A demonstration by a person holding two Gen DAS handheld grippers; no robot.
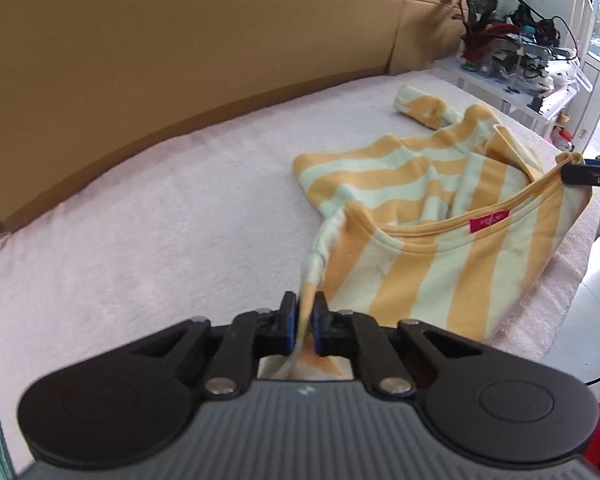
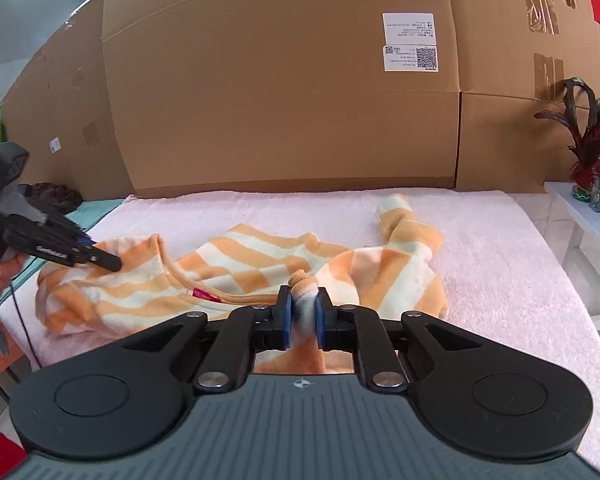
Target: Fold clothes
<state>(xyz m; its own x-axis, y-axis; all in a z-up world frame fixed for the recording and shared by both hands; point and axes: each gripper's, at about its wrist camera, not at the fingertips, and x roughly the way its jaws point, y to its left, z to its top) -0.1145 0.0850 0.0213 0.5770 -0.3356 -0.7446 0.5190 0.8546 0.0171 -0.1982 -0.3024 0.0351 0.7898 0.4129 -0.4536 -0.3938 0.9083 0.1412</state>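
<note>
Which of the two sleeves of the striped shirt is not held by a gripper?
The far sleeve, lying loose near the cardboard; the other sleeve is pinched in the left gripper.

Both grippers — left [image 1: 305, 304], right [image 2: 304, 300] — clamped, angled downward.

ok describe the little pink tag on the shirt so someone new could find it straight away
Start at the pink towel in front of the cardboard wall; the striped shirt lies crumpled on it. Follow the shirt's orange neckline to its inside back, between the left gripper and right gripper. The tag there is the only bright pink patch on the orange and cream stripes.
</note>
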